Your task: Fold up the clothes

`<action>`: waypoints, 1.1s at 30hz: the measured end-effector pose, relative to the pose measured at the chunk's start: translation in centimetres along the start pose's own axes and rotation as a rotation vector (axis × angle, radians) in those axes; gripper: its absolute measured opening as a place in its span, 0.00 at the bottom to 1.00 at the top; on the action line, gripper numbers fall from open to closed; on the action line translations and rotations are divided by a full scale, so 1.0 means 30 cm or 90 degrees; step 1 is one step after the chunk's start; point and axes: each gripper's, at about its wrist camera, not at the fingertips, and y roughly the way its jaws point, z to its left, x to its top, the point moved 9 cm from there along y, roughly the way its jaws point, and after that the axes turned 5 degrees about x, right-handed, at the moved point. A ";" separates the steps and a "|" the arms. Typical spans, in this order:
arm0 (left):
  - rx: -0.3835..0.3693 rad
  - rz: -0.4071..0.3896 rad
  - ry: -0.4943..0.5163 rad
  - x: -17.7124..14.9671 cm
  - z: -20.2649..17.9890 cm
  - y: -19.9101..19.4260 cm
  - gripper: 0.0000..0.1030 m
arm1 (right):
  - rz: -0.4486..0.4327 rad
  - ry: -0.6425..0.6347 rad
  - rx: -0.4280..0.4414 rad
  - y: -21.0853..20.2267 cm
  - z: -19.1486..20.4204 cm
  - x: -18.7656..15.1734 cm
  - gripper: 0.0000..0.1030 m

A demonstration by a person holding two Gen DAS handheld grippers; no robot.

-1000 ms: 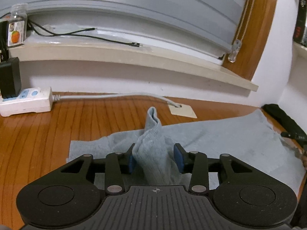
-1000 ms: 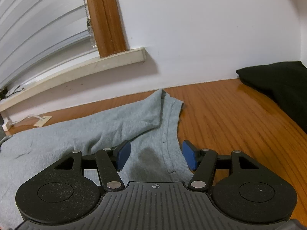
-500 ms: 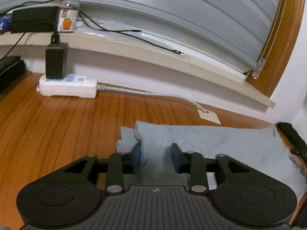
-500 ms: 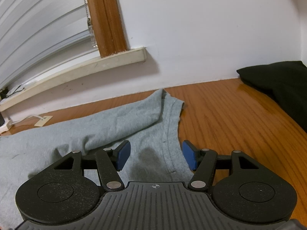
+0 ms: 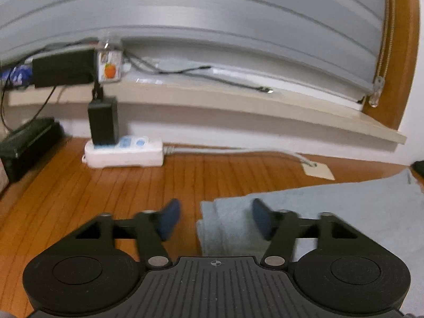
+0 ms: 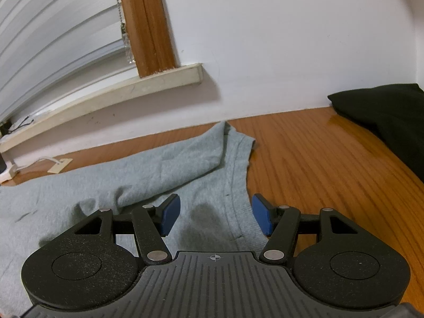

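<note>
grey garment lies flat on the wooden floor, and from my left gripper i see its folded edge sitting between my spread blue pads, more toward the right pad; that gripper is released and holds nothing. ahead of it and to the left a white power strip rests against the wall with a black adapter plugged into it. up on the windowsill above that stands a small clear jar with an orange picture on its label; the view is blurred and i cannot tell what is inside it. my right gripper is also released, pads wide apart just over the garment, with a hem running forward between them and a fold of cloth lying across ahead and to the left. well off to the right of that gripper a black cloth lies on the floor by the wall.
</note>
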 end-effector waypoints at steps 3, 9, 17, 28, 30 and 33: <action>-0.019 -0.015 0.055 0.024 -0.116 -0.009 0.73 | -0.001 -0.004 -0.009 -0.001 0.001 0.001 0.58; -0.149 -0.013 0.145 0.000 -0.482 0.005 0.62 | -0.007 -0.015 -0.016 -0.017 0.029 0.021 0.51; -0.333 0.010 0.289 -0.144 -1.082 0.000 0.46 | 0.054 0.064 0.050 0.102 0.110 0.072 0.40; -0.357 0.000 0.410 -0.328 -1.346 -0.012 0.40 | 0.083 0.127 0.061 0.204 0.103 0.092 0.35; -0.351 -0.005 0.412 -0.328 -1.345 -0.006 0.04 | 0.084 0.116 0.057 0.215 0.104 0.107 0.08; -0.397 -0.019 0.395 -0.306 -1.317 -0.051 0.04 | 0.038 0.100 0.051 0.205 0.107 0.168 0.04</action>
